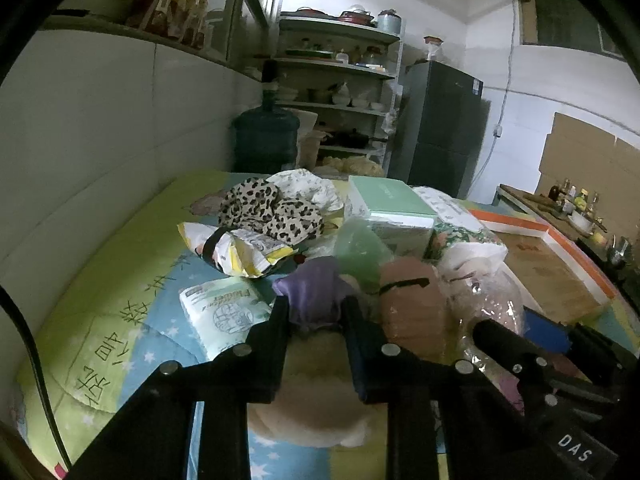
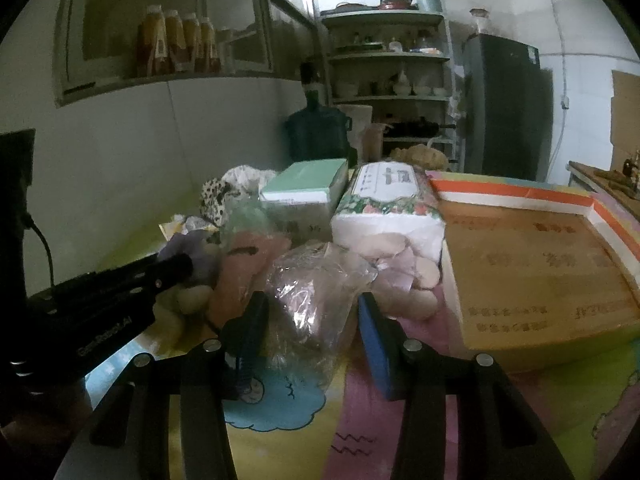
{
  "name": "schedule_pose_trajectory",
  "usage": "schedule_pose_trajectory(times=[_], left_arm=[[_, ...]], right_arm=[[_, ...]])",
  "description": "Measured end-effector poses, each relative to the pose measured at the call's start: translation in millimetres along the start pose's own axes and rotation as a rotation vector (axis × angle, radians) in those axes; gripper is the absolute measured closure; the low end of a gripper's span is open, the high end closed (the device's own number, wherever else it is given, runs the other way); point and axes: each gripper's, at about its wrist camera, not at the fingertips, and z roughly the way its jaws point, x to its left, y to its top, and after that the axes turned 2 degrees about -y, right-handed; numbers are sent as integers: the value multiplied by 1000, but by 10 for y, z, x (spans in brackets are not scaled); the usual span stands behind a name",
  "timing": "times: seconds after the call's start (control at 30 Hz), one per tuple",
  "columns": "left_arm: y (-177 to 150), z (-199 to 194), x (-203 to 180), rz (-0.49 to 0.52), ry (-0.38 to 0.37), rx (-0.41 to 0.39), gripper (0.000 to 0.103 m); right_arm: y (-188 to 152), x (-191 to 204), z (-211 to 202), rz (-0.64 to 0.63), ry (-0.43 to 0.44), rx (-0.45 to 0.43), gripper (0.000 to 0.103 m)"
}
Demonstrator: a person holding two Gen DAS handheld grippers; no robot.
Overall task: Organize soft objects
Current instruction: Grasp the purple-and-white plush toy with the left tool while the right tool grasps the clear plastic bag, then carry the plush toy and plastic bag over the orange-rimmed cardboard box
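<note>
Held the plush toy (image 1: 316,400) by its purple cloth (image 1: 316,292), at the near edge of the pile on the quilt (image 1: 120,272). Had the left gripper (image 1: 316,316) narrowed, its fingers pressing into that cloth from both sides. Straddled the clear plastic bag (image 2: 312,292) with the right gripper (image 2: 312,320), just to the right of the toy; fingers set fairly wide there, though could not tell whether they pinched the film or only flanked it.

Crowded close around: a rolled pink cloth (image 1: 412,300) between toy and bag, a tissue pack (image 1: 224,312) to the left, a leopard-print cloth (image 1: 268,208) farther back, a cardboard box (image 2: 532,272) to the right.

Risks, judged from this: a grip on loose cloth only, so likely to slip or stretch under the toy's weight on lifting. Slick, crinkled film liable to slide out of the pads. Two grippers working near each other, so apt to collide or drag the pink roll along.
</note>
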Motion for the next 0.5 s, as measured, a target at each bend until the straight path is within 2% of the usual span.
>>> schedule_pose_trajectory(times=[0.5], left_arm=[[128, -222, -133, 29, -19, -58, 79]], right_arm=[[103, -27, -242, 0, 6, -62, 56]])
